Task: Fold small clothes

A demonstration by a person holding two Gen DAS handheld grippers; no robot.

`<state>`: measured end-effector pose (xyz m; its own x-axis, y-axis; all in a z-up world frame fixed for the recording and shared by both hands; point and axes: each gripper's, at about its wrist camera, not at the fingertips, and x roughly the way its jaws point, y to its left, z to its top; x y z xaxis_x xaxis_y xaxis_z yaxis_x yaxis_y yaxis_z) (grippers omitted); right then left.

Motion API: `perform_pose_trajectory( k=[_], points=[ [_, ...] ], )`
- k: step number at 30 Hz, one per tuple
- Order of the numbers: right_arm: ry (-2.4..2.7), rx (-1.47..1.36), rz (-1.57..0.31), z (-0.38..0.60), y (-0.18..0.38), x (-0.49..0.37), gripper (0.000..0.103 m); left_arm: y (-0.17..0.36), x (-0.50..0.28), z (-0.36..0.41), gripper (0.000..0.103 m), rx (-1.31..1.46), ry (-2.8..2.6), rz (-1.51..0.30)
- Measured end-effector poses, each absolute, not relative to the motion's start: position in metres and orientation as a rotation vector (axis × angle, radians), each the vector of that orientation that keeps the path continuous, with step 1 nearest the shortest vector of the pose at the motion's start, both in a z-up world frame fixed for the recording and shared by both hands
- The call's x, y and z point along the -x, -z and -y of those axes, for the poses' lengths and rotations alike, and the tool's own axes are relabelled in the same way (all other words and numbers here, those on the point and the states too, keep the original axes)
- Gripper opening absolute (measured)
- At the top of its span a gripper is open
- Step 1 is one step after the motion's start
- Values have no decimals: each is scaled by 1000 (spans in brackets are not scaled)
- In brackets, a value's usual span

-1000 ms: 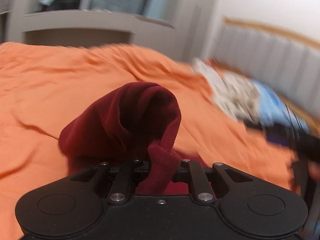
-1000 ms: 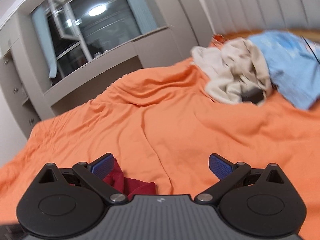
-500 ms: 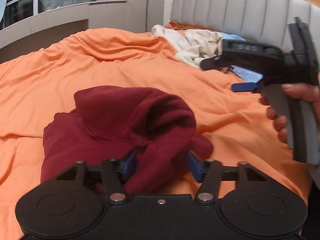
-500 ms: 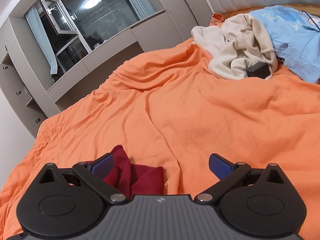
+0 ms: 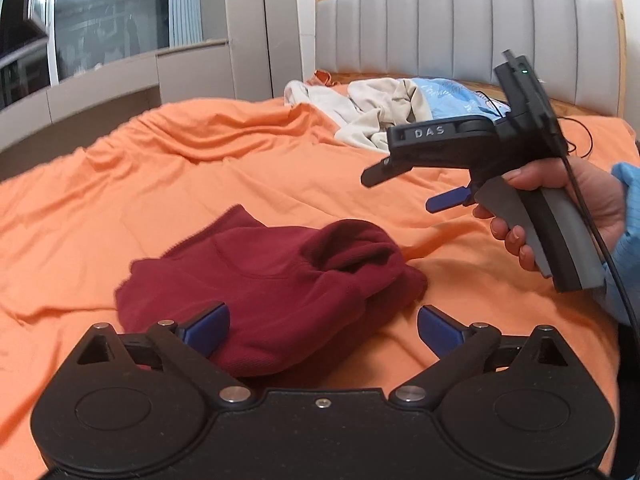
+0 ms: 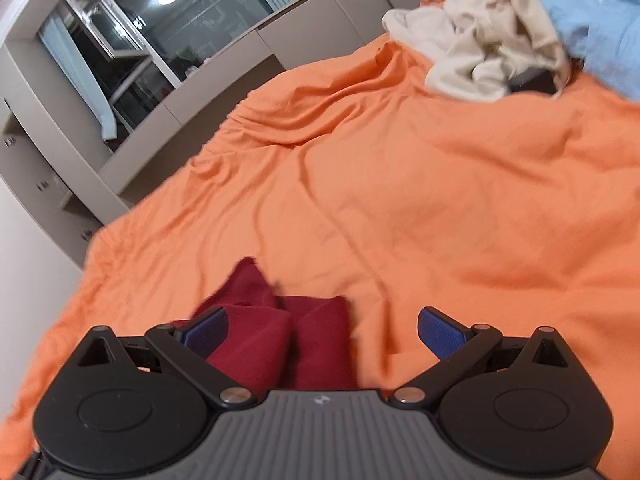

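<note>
Orange sheet [image 5: 200, 168] covers the bed, creased throughout. Red garment [image 5: 276, 280] lies bunched on it, near centre, one rounded fold standing up at its right end; its near edge is hidden behind the left gripper [image 5: 323, 330] housing. Left gripper's jaws have just been opening and now stand wide; the garment sits between the blue pads [image 5: 206, 326] but neither pad presses on it, the right pad clear over bare sheet. Right gripper [image 5: 404, 188] seen side-on in the left wrist view, above and right of the garment, held by a hand [image 5: 576, 208] with a light blue sleeve [image 5: 628, 232] cut off at the frame edge; only one blue pad shows from that angle. In the right wrist view the right gripper [image 6: 323, 330] has its jaws spread wide, nothing gripped; part of the garment [image 6: 280, 332] shows by the left pad, blurred, contact hard to judge. Far right by the headboard [image 5: 460, 28]: a heap of clothes [image 5: 380, 108], cream and light blue, with a dark item [image 6: 534, 80] half buried, not identifiable. Window [image 6: 168, 32] far left, dark.
</note>
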<state>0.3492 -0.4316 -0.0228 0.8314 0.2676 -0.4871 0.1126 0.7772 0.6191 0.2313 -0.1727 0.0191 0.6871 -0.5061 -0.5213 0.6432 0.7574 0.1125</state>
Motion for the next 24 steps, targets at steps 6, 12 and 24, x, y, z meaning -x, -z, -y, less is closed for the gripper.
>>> perform_pose_trajectory(
  k=[6,12,24],
  points=[
    [-158,-715,-657,410,39,-365,87,-13,-221,160,101,-315,616,-392],
    [-175,-652,-667,394,38,-369,60,-13,-215,150,99,-348,558,-355],
    [-215,-621,-653,385,36,-368,19,-14,-220,134,76,-275,538,-355]
  ],
)
